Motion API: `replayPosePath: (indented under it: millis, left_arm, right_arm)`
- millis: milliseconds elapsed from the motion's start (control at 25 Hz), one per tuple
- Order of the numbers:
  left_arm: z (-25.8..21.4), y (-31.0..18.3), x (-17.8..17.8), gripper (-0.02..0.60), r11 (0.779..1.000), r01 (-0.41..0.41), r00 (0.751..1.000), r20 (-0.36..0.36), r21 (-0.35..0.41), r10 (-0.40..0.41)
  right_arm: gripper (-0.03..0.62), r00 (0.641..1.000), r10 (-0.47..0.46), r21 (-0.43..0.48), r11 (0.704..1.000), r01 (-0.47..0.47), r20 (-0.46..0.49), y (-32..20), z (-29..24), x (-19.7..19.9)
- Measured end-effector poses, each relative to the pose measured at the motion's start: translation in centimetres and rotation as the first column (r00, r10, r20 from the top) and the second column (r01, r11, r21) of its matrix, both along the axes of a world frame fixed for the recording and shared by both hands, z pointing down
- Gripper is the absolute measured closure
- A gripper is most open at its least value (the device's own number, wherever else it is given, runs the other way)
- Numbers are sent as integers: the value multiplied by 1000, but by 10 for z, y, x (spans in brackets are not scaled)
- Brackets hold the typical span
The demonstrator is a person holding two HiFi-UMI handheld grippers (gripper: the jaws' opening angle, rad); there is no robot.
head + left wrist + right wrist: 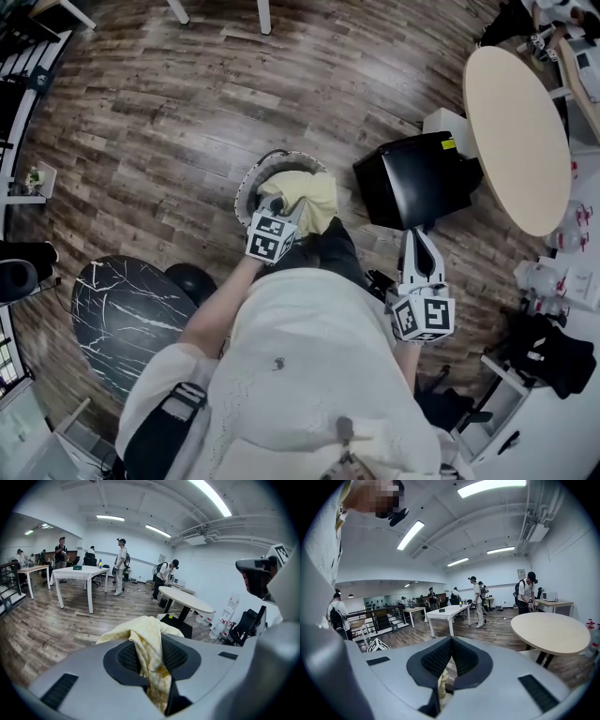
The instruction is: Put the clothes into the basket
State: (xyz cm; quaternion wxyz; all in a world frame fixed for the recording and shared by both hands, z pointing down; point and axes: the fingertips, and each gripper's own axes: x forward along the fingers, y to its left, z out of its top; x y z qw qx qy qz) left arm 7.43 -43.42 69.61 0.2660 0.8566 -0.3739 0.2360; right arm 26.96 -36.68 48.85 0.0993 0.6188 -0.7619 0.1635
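While pinched tight in the left gripper (150, 654), bunched up and spilling forward over both pads: yellow cloth (140, 632), gripped by one fold so as to hang free below. From the head view, right above the basket (246, 192), with most of the fabric spread across the mouth and covering the rim on the side toward the black box (417, 178). Held there, by the look of it, to go straight down inside rather than onto the wood floor (169, 122) around it. Hard to say whether resting on the basket's contents or dangling clear of them, with too much hidden under the fabric.

Right gripper (451, 645) with pads pressed together face to face and holding nothing, parked beside the person's body and well apart from the basket, probably to keep out of the way.

Judged close to done for this garment: only a lowering and a release of the pinch left. Some risk of a trailing edge catching on the rim and hanging over the outside of the basket.
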Motion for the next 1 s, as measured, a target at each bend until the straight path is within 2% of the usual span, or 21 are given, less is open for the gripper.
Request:
replayPosePath:
  millis: [360, 600, 840, 1000]
  left_arm:
    - [46, -2, -6, 482, 990, 70, 997, 29, -125, -67]
    - [73, 3, -7, 480, 978, 86, 995, 69, -191, -74]
    - [108, 11, -14, 477, 946, 110, 992, 88, -307, -87]
    - [127, 18, -21, 477, 936, 117, 990, 114, -332, -84]
  right_arm:
    - [585, 1000, 12, 9, 1000, -12, -3, 1, -1, 13]
    - [585, 1000, 15, 9, 1000, -15, -3, 3, -1, 16]
    - [585, 1000, 9, 1, 1000, -9, -3, 4, 4, 17]
    - [585, 1000, 2, 4, 1000, -2, -3, 4, 6, 14]
